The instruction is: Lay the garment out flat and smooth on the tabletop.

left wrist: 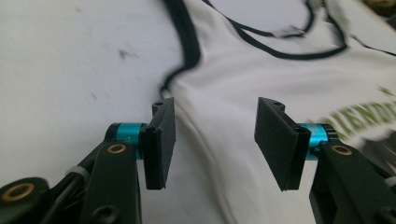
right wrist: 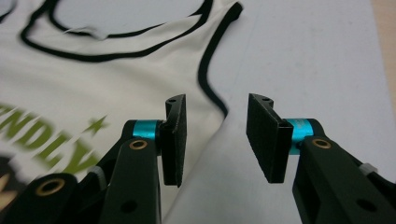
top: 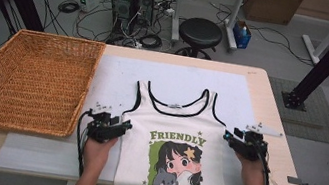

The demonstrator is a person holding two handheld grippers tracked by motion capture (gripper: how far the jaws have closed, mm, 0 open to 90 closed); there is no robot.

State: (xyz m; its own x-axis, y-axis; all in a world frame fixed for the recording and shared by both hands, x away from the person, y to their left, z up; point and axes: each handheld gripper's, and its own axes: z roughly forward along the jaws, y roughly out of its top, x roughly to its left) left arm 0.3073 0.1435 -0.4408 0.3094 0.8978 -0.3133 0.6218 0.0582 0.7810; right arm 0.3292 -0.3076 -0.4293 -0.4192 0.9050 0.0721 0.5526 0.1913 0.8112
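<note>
High view: we see a white tank top (top: 176,145) lying flat on the white-covered surface (top: 119,80), its printed front up and its hem hanging over the near edge. Our left gripper (top: 122,125) sits at the shirt's left side seam, our right gripper (top: 229,135) at the right one. In the 2 gripper views each pair of jaws stands apart over a side edge (nothing pinched between the pads). A wicker basket (top: 27,80) rests at the surface's left end.
</note>
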